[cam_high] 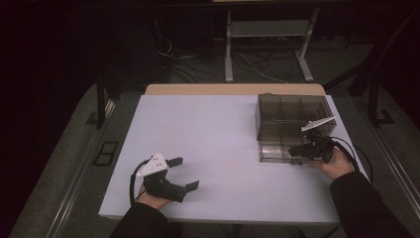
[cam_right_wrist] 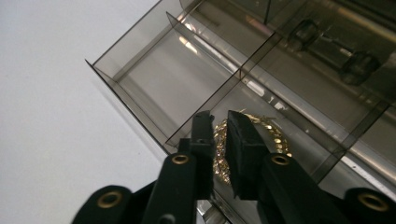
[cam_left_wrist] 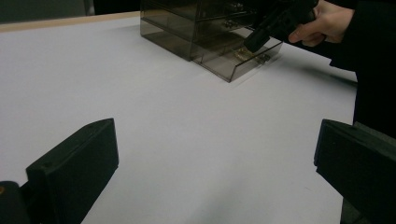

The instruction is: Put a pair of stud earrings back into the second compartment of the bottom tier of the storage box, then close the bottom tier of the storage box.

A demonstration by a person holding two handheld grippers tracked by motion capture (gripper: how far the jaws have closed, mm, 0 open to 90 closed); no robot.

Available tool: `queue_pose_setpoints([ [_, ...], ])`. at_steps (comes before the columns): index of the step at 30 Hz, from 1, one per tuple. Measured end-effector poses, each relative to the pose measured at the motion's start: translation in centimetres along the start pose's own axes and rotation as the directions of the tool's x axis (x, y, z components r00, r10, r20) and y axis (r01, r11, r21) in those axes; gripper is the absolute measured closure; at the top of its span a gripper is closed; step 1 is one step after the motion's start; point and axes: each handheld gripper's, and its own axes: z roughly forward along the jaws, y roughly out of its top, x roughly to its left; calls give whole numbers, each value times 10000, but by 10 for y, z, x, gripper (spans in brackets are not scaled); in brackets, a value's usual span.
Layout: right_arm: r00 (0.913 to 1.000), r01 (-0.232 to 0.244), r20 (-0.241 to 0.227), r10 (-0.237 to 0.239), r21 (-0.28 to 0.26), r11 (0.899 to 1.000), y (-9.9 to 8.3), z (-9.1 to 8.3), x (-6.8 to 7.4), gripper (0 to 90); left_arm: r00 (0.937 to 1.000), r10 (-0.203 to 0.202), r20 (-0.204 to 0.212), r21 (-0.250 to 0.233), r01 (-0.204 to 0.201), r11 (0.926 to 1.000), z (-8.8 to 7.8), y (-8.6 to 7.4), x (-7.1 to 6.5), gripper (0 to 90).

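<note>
Reaching into the open drawer (cam_right_wrist: 154,88) of a smoked organizer (cam_high: 292,116), the right gripper (cam_right_wrist: 219,140) stands narrowly parted around a gold chain (cam_right_wrist: 261,135). At seven o'clock on the desk (cam_high: 208,139), the left gripper (cam_high: 184,173) gapes wide, empty.

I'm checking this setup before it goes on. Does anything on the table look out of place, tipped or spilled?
Nothing stands out. The smoky clear plastic drawer organiser sits upright on the white table, its bottom drawer pulled out. The gold chain lies inside one compartment, by the right gripper. The left gripper rests apart, holding nothing.
</note>
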Motion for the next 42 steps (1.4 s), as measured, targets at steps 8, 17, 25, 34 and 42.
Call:
queue_pose_setpoints([
  [8,9998,-164,70,167,-452,9988,1,-10,2,609,10000,0,-8,-13,0,10000,0,0,0,0],
  [17,9997,-224,3,225,-929,9954,0,-23,8,395,10000,-9,-2,-1,9,10000,0,0,0,0],
  [25,9997,-256,-23,255,-1160,9929,-2,-31,12,279,10000,-4,-6,-10,4,10000,0,0,0,0],
  [34,9962,-20,-862,-75,-1094,9940,-6,-43,25,104,10000,-15,-18,-7,15,10000,0,0,0,0],
  [42,9864,503,-1514,-634,-886,9948,-14,-50,38,104,10000,-12,-2,-24,12,10000,0,0,0,0],
])
